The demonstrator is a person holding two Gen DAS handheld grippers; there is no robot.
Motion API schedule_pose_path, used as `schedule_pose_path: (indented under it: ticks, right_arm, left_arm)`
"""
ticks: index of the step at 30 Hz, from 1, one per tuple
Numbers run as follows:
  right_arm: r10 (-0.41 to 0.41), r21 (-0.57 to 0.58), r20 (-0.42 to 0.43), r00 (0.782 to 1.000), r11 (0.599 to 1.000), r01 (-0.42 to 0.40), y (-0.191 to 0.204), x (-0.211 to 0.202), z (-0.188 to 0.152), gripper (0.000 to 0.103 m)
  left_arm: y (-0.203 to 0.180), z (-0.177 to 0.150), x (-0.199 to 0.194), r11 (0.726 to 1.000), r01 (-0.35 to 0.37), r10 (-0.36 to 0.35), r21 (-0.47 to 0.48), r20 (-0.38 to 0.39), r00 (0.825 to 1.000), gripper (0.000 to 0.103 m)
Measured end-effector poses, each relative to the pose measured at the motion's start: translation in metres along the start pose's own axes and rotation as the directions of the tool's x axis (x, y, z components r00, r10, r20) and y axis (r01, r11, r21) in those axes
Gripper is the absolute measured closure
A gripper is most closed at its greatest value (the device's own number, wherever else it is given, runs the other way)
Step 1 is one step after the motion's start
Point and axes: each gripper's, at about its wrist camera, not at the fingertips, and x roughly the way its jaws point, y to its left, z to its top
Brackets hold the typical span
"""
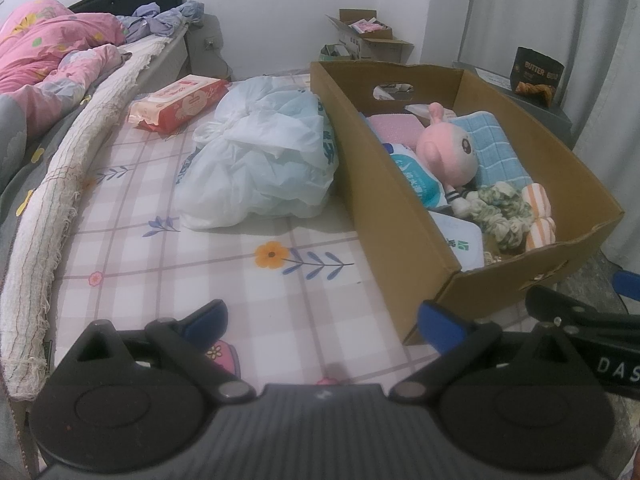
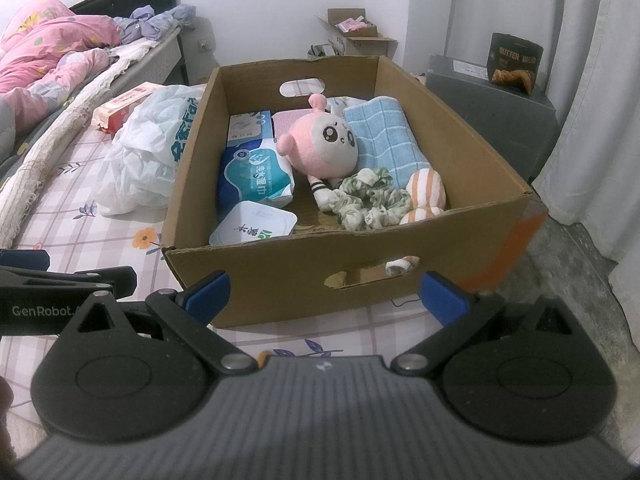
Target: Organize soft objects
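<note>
A cardboard box [image 2: 292,276] stands on the checked bed sheet [image 1: 224,264]. It holds a pink plush doll [image 2: 328,142], a blue towel [image 2: 384,136], a green floral scrunchie [image 2: 368,196], orange striped socks [image 2: 426,194] and wet-wipe packs [image 2: 256,176]. The same box [image 1: 384,196] and doll [image 1: 448,148] show in the left wrist view. A white plastic bag [image 1: 260,160] lies left of the box, a red tissue pack [image 1: 180,102] behind it. My left gripper [image 1: 324,320] is open and empty over the sheet. My right gripper [image 2: 324,292] is open and empty before the box's front wall.
A pink quilt [image 1: 52,56] and a rolled cream blanket [image 1: 76,168] lie along the left. A grey cabinet [image 2: 492,120] with a butter bread bag [image 2: 516,62] stands right of the box, by white curtains. More cardboard boxes [image 2: 352,36] sit at the far wall.
</note>
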Motion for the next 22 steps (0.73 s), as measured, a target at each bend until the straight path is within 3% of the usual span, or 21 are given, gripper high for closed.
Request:
schedule_pose_path:
  ticks: [22]
  right_arm:
    - [0.0,-0.001,0.001,1.0,1.0,0.0,0.0006,-0.0002,-0.0001,0.001]
  left_arm:
    - [0.0006,0.0008,-0.0014,1.0,-0.003,0.003,0.002,0.005,1.0,0.002]
